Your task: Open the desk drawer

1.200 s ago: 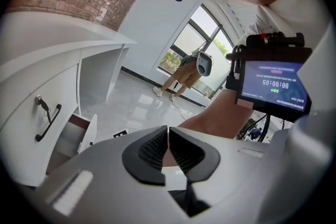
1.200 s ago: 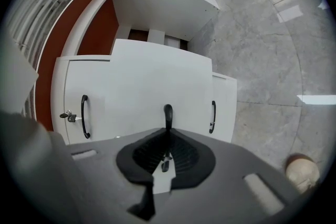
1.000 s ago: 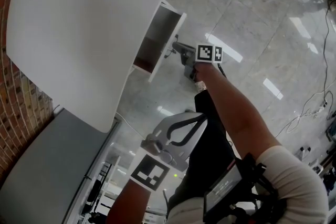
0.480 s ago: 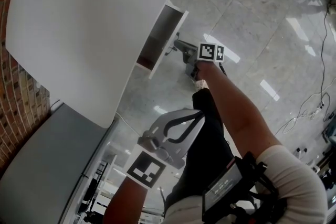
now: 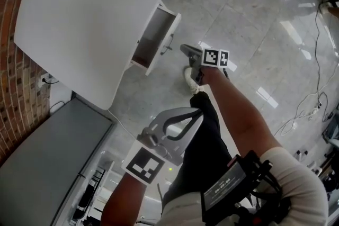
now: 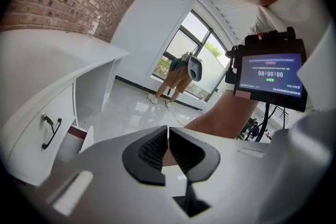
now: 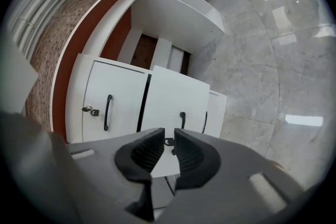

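The white desk [image 5: 90, 13] fills the upper left of the head view. Its drawer [image 5: 154, 35] stands pulled out from under the top, showing a dark inside. In the right gripper view the pulled-out drawer front [image 7: 176, 94] with its black handle [image 7: 182, 119] stands just beyond my right gripper [image 7: 168, 140]. That gripper [image 5: 185, 51] hangs a little off the drawer front, its jaws slightly apart with nothing between them. My left gripper [image 5: 199, 112] is held low beside the person's leg. Its jaws [image 6: 168, 137] are closed and empty.
A cupboard door [image 7: 113, 105] with a key [image 7: 89, 109] is left of the drawer, and a narrower drawer [image 7: 214, 113] is to its right. A brick wall [image 5: 16, 87] backs the desk. Cables [image 5: 312, 108] lie on the marble floor. Another person [image 6: 176, 78] stands by the far window.
My right gripper was at the drawer's handle and now hangs a short way off it. The drawer stays pulled out. The head view has shifted; the left gripper hardly moved.
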Demonstrator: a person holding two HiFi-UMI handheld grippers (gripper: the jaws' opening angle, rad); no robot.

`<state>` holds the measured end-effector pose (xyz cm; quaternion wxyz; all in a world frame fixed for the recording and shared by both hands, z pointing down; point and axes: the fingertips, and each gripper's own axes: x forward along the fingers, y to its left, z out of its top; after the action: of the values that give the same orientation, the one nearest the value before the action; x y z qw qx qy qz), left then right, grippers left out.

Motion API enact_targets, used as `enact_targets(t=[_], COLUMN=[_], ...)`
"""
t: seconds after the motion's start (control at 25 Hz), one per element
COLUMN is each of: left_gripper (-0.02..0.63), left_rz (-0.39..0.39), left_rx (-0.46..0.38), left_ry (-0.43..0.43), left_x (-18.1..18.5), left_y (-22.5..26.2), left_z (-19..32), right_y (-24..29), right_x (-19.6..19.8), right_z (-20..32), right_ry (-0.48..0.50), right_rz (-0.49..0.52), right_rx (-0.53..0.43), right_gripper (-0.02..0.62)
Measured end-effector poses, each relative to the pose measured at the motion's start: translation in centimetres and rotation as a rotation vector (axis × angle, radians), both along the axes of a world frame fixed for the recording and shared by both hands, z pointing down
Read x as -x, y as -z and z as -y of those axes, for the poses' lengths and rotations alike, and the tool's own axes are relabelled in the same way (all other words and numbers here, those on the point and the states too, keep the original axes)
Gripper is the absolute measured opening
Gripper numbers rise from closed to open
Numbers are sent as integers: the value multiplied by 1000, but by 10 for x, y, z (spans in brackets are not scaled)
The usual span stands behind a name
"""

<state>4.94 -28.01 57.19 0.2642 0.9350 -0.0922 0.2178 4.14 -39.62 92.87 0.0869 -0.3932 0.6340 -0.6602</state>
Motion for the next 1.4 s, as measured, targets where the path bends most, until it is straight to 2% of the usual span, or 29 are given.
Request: enact_targets(t=[0.12,0.36,0.64,0.96,1.24,1.4], left_gripper=[14,14,11,5,5,5], left_rz=[-13,-67,-127,-143,-166,-185], left_rx=[-23,-48,-21,-32,-62,-80], left_ry=[-11,29,106,122,122,124], left_x=[-1,4,15,37,51,51], left_y=[27,78,130,181,220,248], left_z=[-17,-49,-80,-120,-157,-187], right_y=[28,94,154,215,276,323], right_x=[-3,-2,9,30,44,47], right_z=[-15,-37,-75,-131,-176,-203], right_ry=[43,164,338,499,591,609], right_rz=[-64,-189,-305,-362,-402,-419], right_rx=[-23,-120,-201,-236,-304,-359], right_gripper=[46,26,3,3,3,3])
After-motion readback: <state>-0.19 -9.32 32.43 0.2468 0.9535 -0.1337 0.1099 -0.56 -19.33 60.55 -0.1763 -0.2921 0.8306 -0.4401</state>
